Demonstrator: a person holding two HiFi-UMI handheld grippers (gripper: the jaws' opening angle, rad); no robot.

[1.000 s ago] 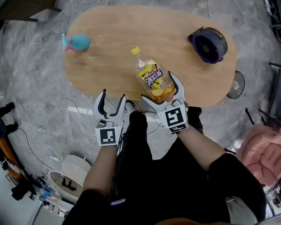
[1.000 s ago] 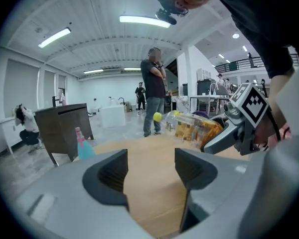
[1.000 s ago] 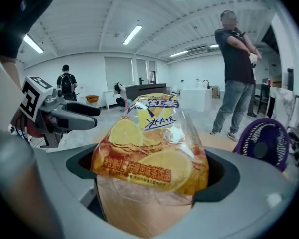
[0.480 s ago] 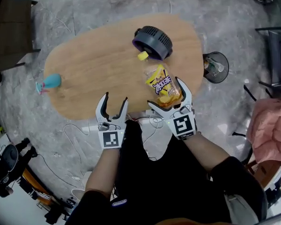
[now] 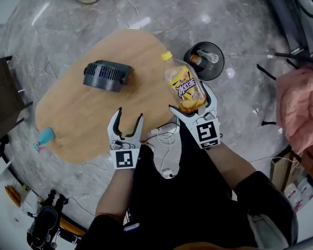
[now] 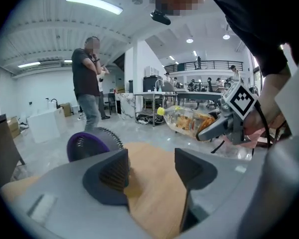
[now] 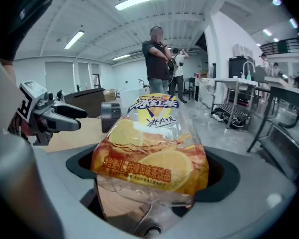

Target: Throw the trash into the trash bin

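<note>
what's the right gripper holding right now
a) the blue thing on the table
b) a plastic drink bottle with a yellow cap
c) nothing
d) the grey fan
b: the right gripper has its jaws closed on the drink bottle, whose yellow cap points away from the person.

The bottle [image 5: 185,90] is clear, glossy plastic with a shiny printed label; the surface [image 5: 78,119] is matt light wood; the floor [image 5: 224,14] looks like polished grey stone; the fan [image 5: 105,76] is matt dark plastic
</note>
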